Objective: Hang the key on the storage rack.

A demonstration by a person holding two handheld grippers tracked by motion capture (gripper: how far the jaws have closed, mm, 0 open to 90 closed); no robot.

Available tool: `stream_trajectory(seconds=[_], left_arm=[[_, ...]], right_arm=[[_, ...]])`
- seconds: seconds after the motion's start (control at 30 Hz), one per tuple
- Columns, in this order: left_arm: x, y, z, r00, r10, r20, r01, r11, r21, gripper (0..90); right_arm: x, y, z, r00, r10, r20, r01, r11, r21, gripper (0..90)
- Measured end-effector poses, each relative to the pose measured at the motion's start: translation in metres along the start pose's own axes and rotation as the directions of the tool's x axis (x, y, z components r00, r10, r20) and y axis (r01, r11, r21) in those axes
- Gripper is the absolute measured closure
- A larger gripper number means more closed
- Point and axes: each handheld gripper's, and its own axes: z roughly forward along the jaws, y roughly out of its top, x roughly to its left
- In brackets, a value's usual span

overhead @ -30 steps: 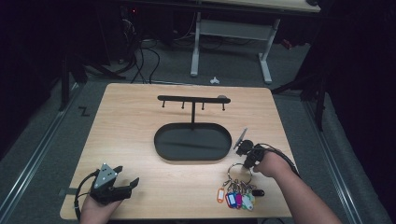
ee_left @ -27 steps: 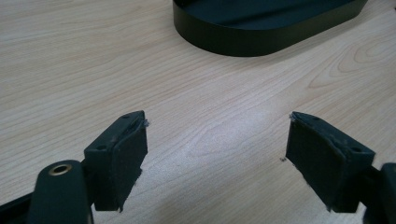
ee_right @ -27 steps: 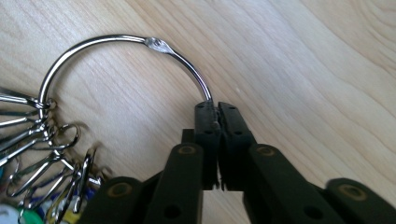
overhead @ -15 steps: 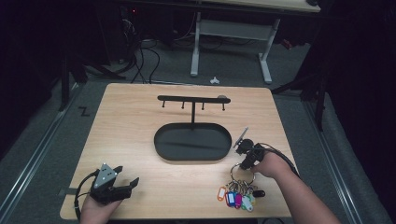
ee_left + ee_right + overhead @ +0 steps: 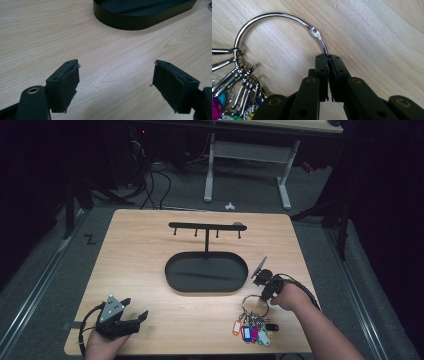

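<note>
A large metal key ring (image 5: pixel 274 18) lies on the wooden table (image 5: pixel 150 245), strung with several keys and coloured tags (image 5: pixel 252 330). My right gripper (image 5: pixel 328 58) is shut on the ring's wire just past its hinge; in the high view it sits at the table's right front (image 5: pixel 265 287). At the left front corner my left gripper (image 5: pixel 132 320) stands open above bare wood, jaws wide apart (image 5: pixel 116 75). A black key rack (image 5: pixel 206 226) with several hooks rises from an oval black tray (image 5: pixel 175 280) in the middle.
The tray's rim (image 5: pixel 140 23) lies ahead of my left gripper. The table's front edge (image 5: pixel 200 354) runs close beneath both hands. A white desk frame (image 5: pixel 245 165) and cables stand on the floor beyond the table.
The right hand and gripper have shifted slightly on the ring beside the tray. The left gripper has stayed put.
</note>
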Motion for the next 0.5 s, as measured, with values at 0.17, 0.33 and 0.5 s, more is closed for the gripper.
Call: stream_trajectory(seconds=[0.17, 0.33, 0.5], left_arm=[[0.000, 0.000, 0.001, 1.0000, -0.001, 0.000, 0.001, 1.0000, 0.002, 21.8], [0.001, 0.000, 0.001, 1.0000, -0.004, -0.001, 0.004, 1.0000, 0.002, 21.8], [0.001, 0.000, -0.001, 1.0000, -0.004, 0.000, 0.004, 1.0000, -0.002, 21.9]], right_arm=[[-0.001, 0.005, 0.000, 0.9994, -0.024, -0.023, 0.024, 1.000, -0.003, 72.3], [0.003, 0.016, 0.000, 0.9977, -0.068, -0.006, 0.068, 0.998, 0.007, 80.3], [0.002, 0.020, 0.001, 0.9962, -0.085, -0.021, 0.086, 0.996, 0.031, 85.5]])
